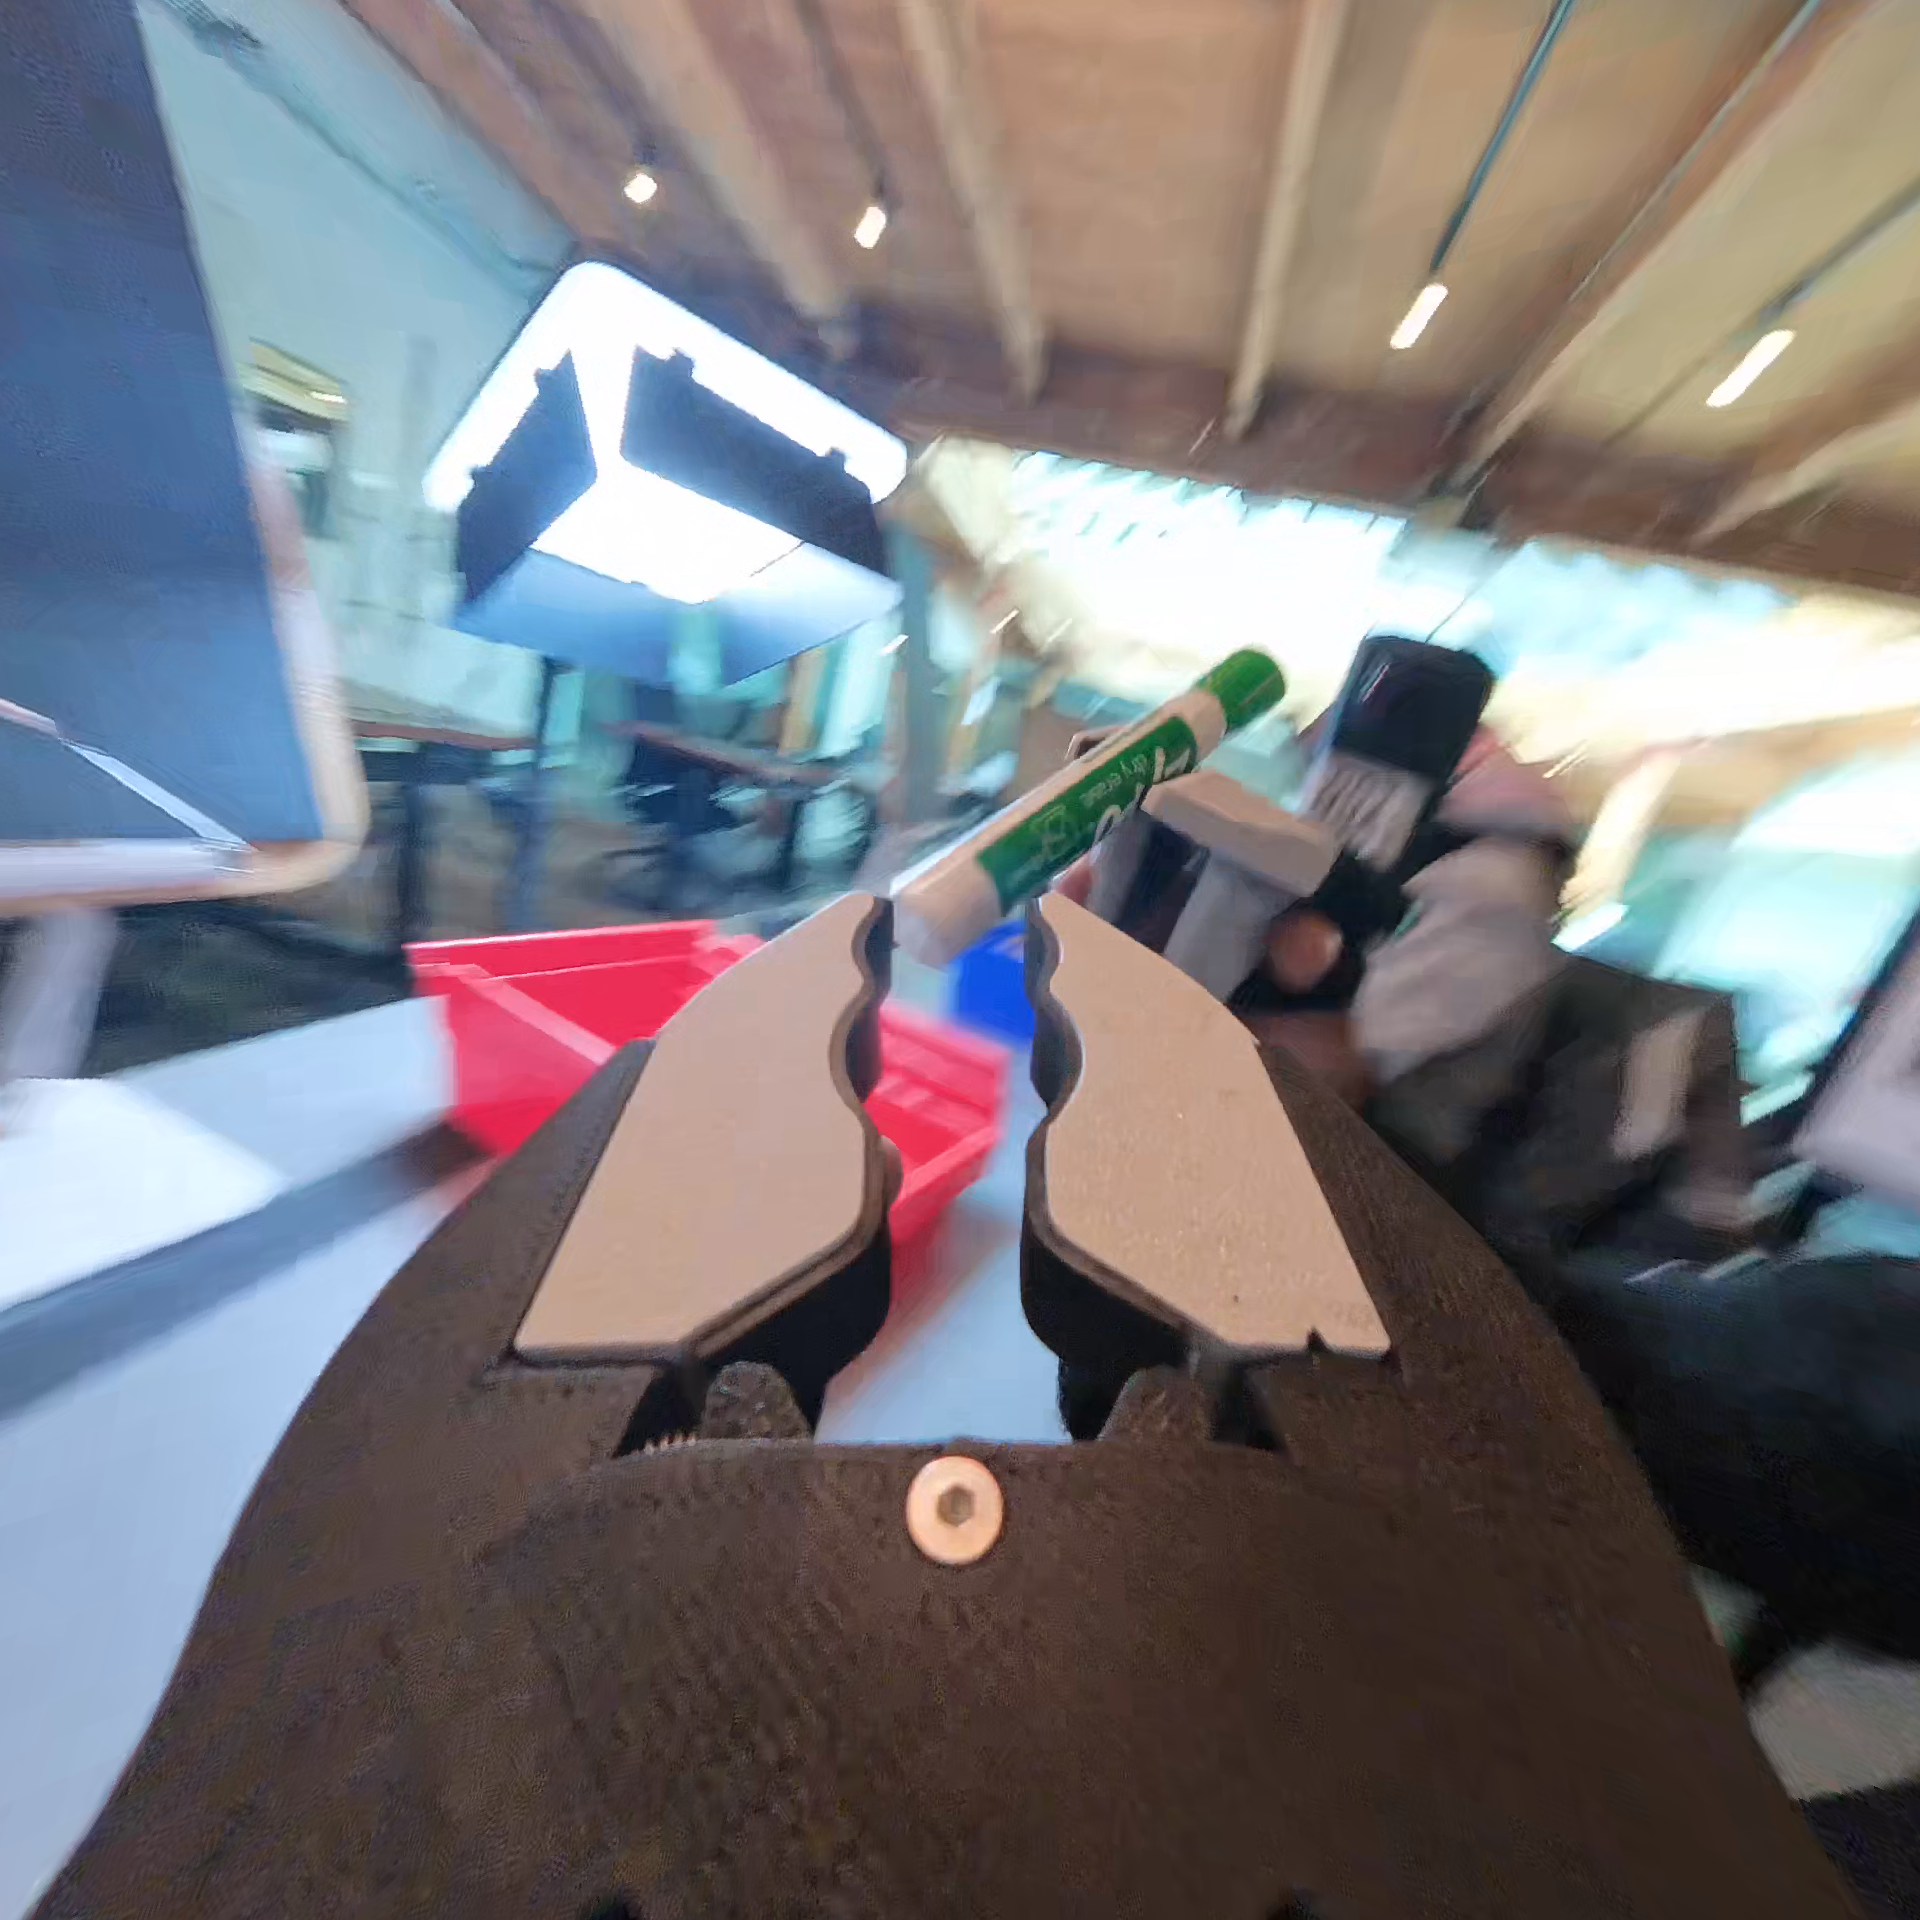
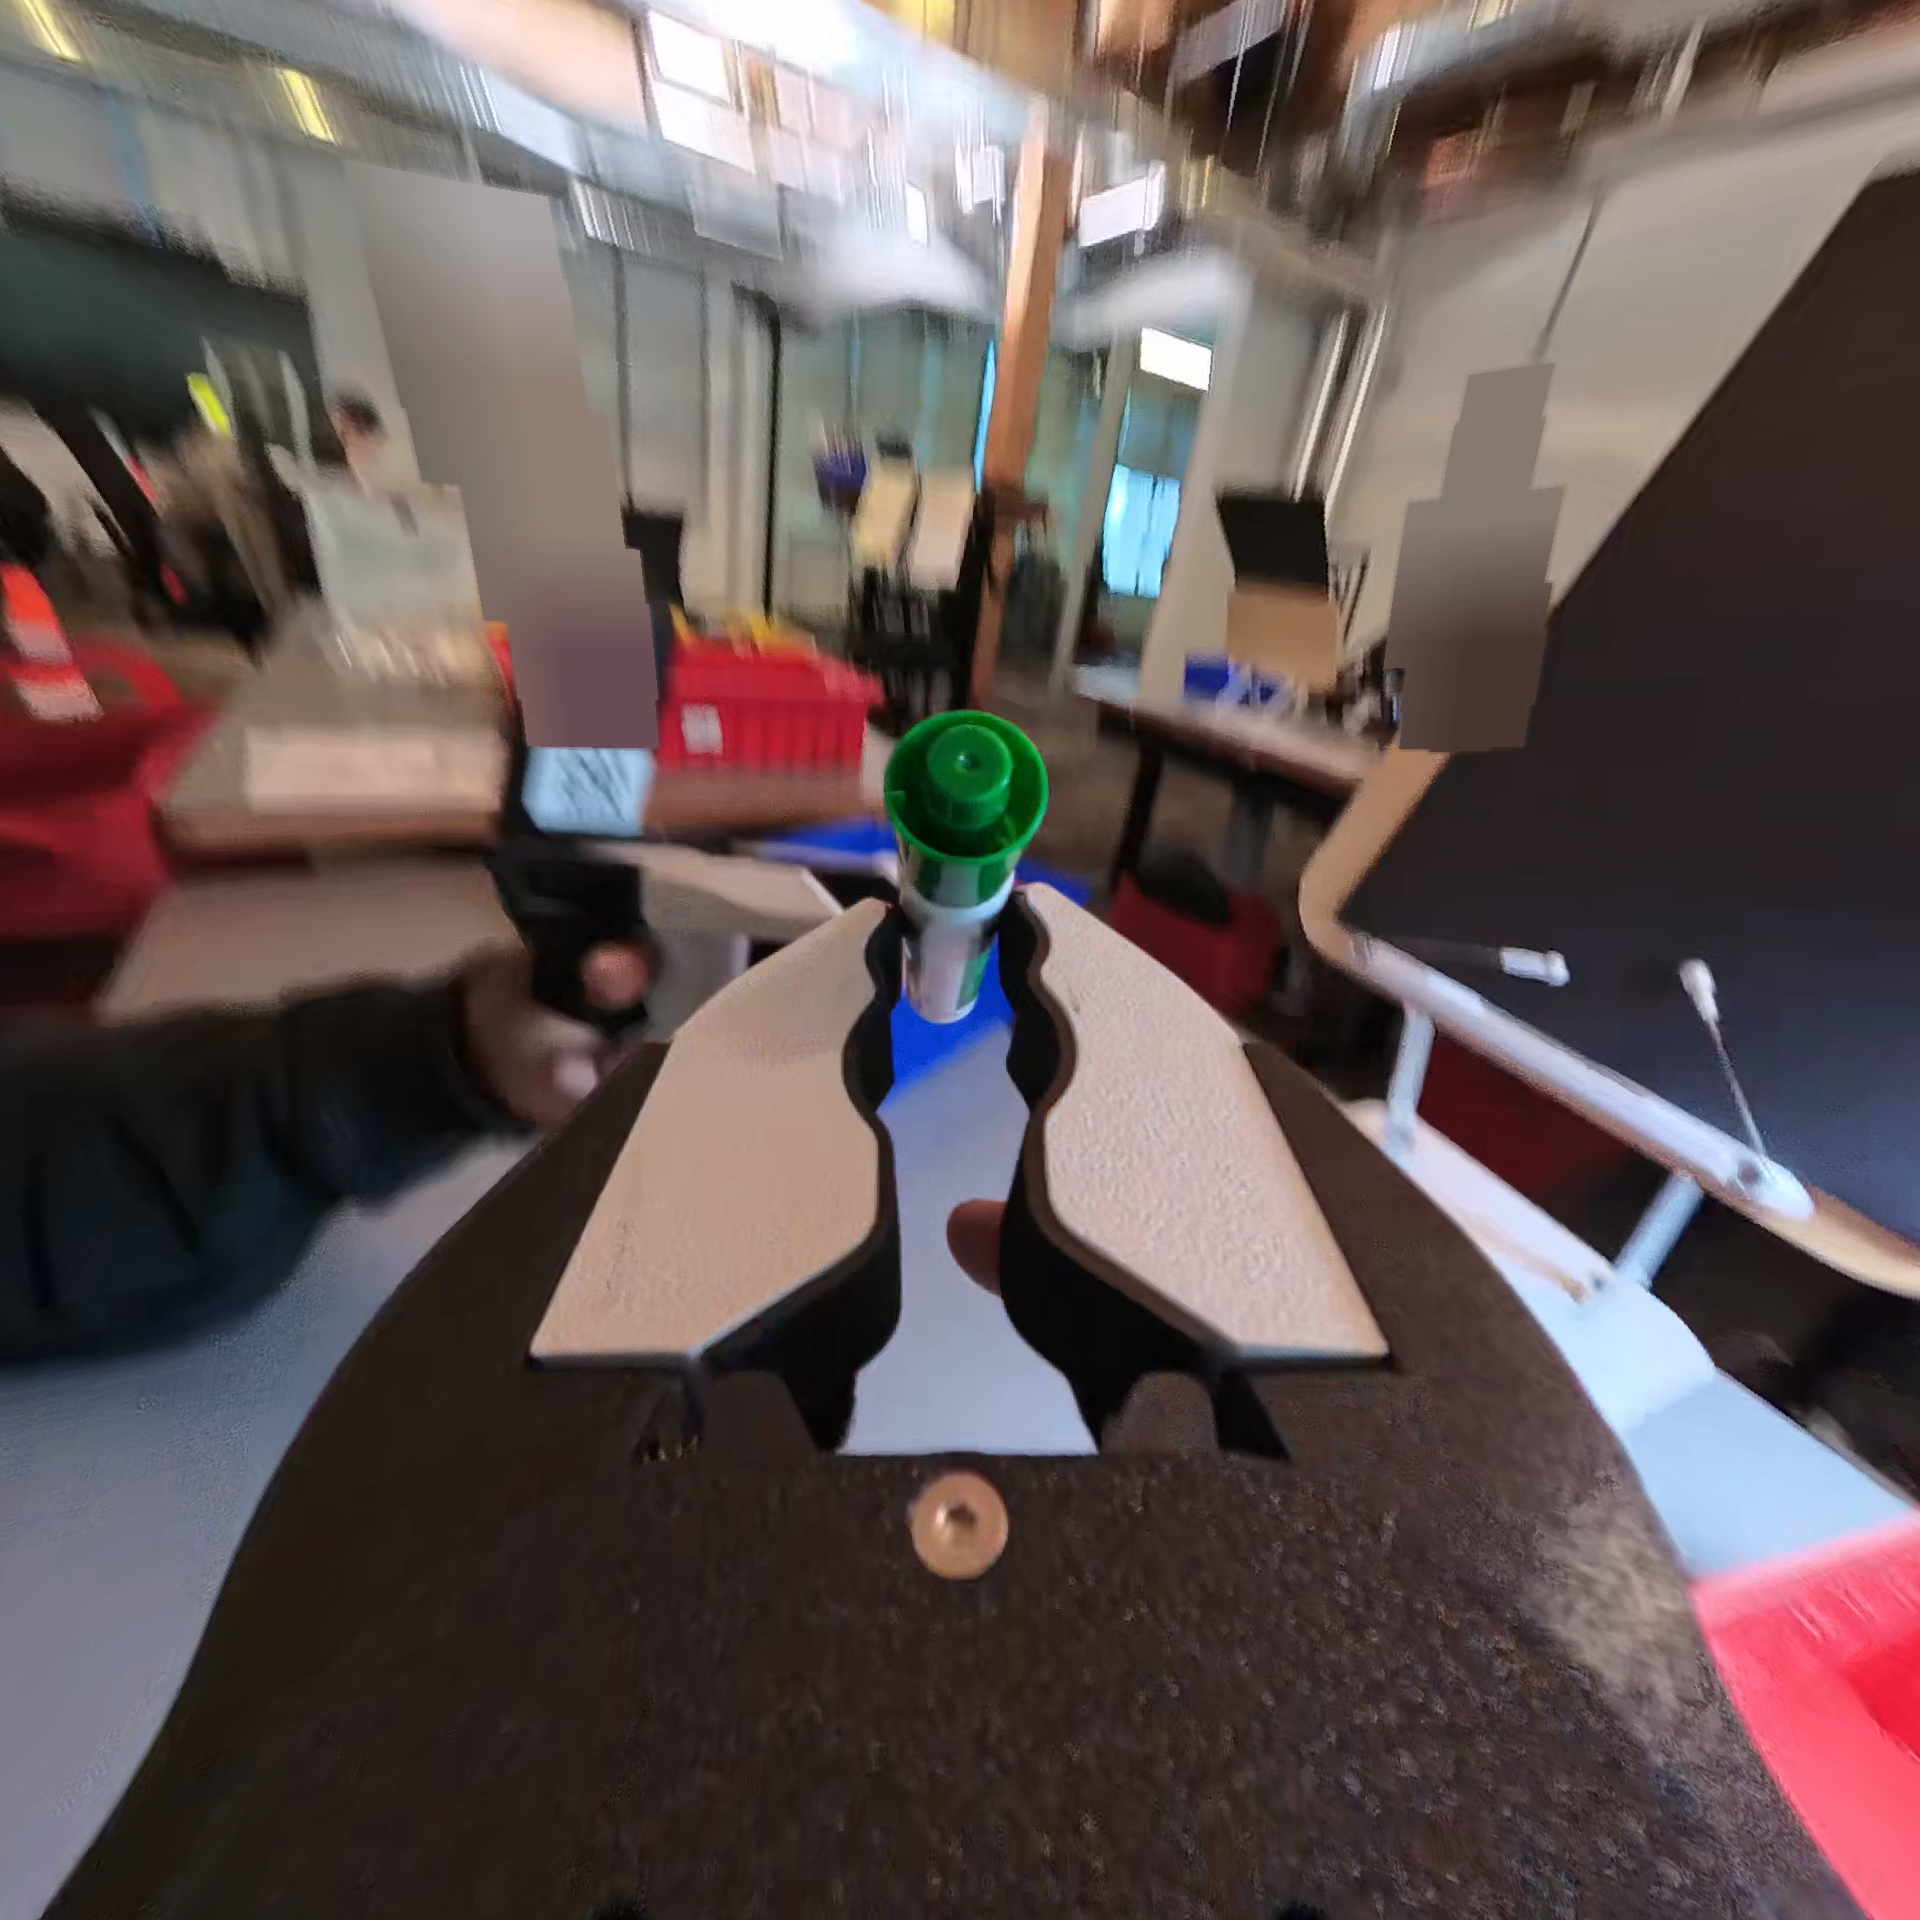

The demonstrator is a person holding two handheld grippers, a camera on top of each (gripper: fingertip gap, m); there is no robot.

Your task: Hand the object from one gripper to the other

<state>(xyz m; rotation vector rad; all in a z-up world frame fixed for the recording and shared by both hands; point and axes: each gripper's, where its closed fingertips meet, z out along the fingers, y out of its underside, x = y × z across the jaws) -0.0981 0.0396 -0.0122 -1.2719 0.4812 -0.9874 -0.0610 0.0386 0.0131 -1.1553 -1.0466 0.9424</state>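
The marker (image 1: 1091, 795) is sitting up in the air between your two tools, well above the table (image 1: 208, 1403), white barrel with a green band and green cap. In the left wrist view its long axis is slanting up and to the right, plain white end low at the tips of your left gripper (image 1: 961, 914), green cap high toward your right gripper (image 1: 1153, 821). In the right wrist view the marker (image 2: 961, 831) is pointing almost straight at the camera, cap end first, barrel pinched between the tips of your right gripper (image 2: 951, 914).

Your right tongs are holding it, narrow around the barrel. Your left tongs are standing narrow too, with the white end at or just past the tips; motion blur is hiding whether they are touching it or only just beside it, so I cannot tell grip from near-miss.

Judging from this, the left side is nearer the free end and is probably the receiver.

A red bin (image 1: 665, 1029) is lying behind the left tips, blurred.
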